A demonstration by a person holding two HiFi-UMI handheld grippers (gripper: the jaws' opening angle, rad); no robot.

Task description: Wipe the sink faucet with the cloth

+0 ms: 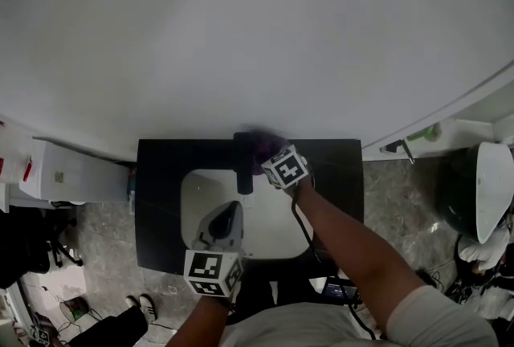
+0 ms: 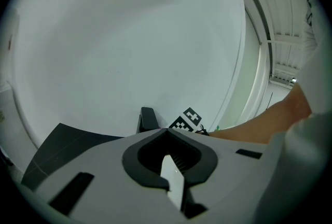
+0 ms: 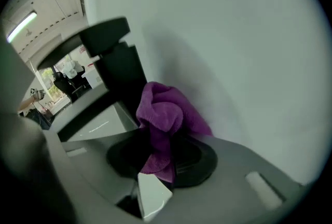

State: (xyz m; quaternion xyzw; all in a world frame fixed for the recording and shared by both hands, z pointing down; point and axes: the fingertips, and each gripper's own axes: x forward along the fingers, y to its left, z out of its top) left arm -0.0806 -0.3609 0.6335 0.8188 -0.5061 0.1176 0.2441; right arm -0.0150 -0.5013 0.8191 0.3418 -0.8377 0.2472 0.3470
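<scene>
The right claw (image 3: 165, 137) is clenched on a purple cloth (image 3: 167, 114). The cloth is soft and fluffy, and it is bunched up into a lumpy ball that sticks out past the claw tips. It sits right beside the base of the faucet (image 3: 118, 70), at the back of the sink, close to the white wall (image 1: 241, 32). I cannot tell if it is touching the faucet.

The faucet is black and smooth. It has a boxy shape with flat sides and a flat top bar. From the head view it reaches out from the back edge over the sink (image 1: 273, 229).

The sink is a white, smooth bowl with rounded corners. It is set into a flat black square worktop (image 1: 159, 177).

The left claw (image 2: 166, 133) is clenched shut with nothing in it. Its two grey plastic halves meet at the tip. It hangs over the front part of the sink and points toward the faucet, well apart from the cloth. Each claw has a cube with black and white squares on it.
</scene>
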